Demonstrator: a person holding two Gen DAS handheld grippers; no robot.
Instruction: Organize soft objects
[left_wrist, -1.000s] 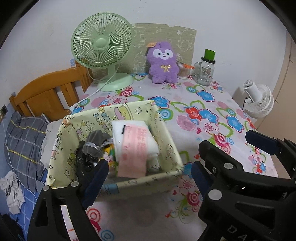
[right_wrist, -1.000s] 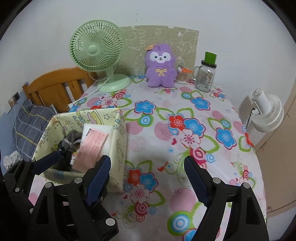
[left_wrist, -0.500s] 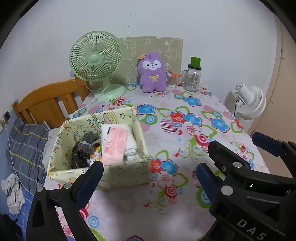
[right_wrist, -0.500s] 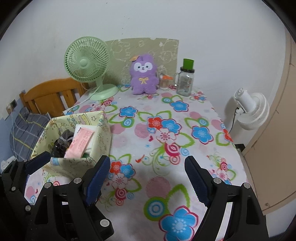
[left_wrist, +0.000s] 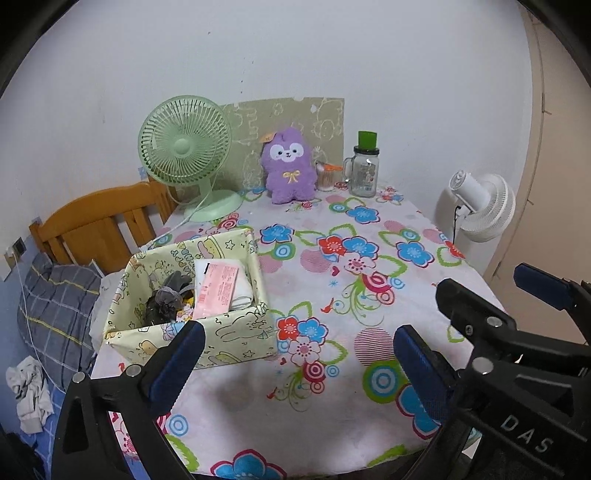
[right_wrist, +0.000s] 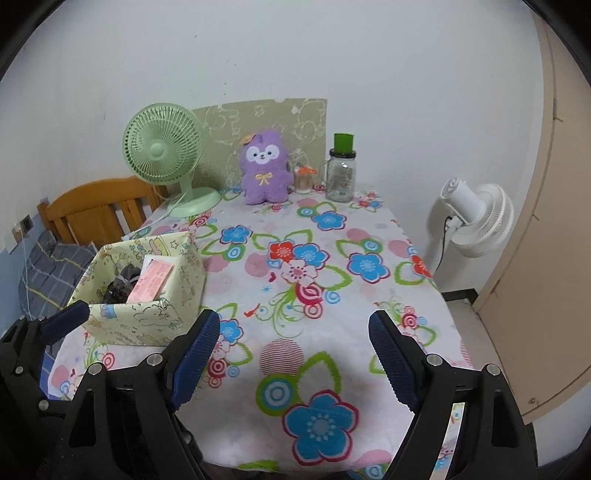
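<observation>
Storage box (left_wrist: 192, 295) sits on the left part of the surface (left_wrist: 369, 295), near its front-left corner. It's loaded: a pink-labelled white pack (left_wrist: 218, 284) on the right side, a dark grey bundle (left_wrist: 168, 295) on the left, something yellow under it that I can't identify. In the right wrist view the same box (right_wrist: 147, 295) is left of centre, contents unchanged.

What changed: a second ago the box filled the lower half of my left view, just past the fingertips. Now it's smaller and further off, and I see much more of the floral cloth in both views. So I've pulled both hands back and slightly up from the box.

Left gripper (left_wrist: 295, 354): jaws have just been opening, now spread about as wide as they go, nothing between them, only cloth behind. Right gripper (right_wrist: 291, 354): jaws wide apart too, slightly less so, empty.

My read: deposit into the box is done, and this is the retreat. Nothing loose on the cloth near me.

Only soft candidate left out is the purple plush (left_wrist: 290, 166) at the far edge, against the wall between the green fan (left_wrist: 184, 147) and the glass jar (left_wrist: 364, 168). If it counts, that's a long reach next; jar and fan both close enough to knock.
</observation>
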